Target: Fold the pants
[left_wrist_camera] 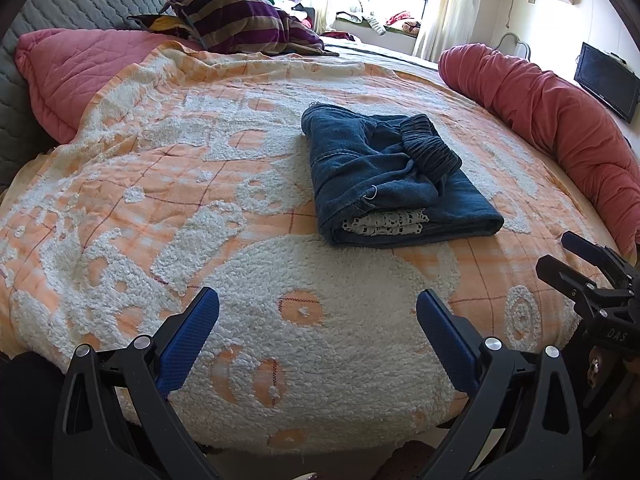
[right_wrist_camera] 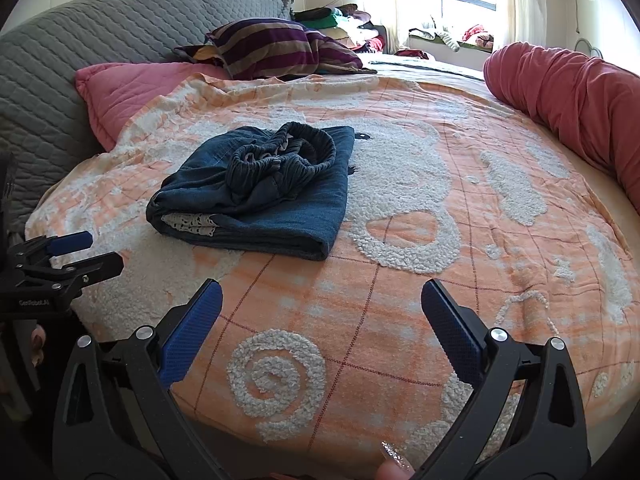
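Left wrist view: the left gripper (left_wrist_camera: 318, 312) hangs over the near edge of the bed (left_wrist_camera: 120, 216), its blue-padded fingers (left_wrist_camera: 188, 344) spread wide apart with nothing between them. The pants (left_wrist_camera: 384, 184) lie folded into a compact denim bundle on the orange-and-white blanket (left_wrist_camera: 248, 300), toward the middle of the bed and well clear of both grippers; the elastic waistband (left_wrist_camera: 430, 148) sits bunched on top, and a strip of white lace shows at the near fold. The right gripper (left_wrist_camera: 592, 276) pokes in at the bed's right edge (seen side-on, its fingers parted). A red bolster (left_wrist_camera: 540, 100) runs along the far right edge; a pink pillow (left_wrist_camera: 72, 68) and a striped one (left_wrist_camera: 244, 20) sit at the far left.

Right wrist view: the right gripper (right_wrist_camera: 322, 308) also stands apart and empty over the near edge. The pants (right_wrist_camera: 260, 192) lie left of centre, with the waistband (right_wrist_camera: 280, 156) crumpled on top. The left gripper (right_wrist_camera: 76, 254) shows at the left edge, fingers separated. A glittered fingernail (right_wrist_camera: 394, 458) shows at the bottom.
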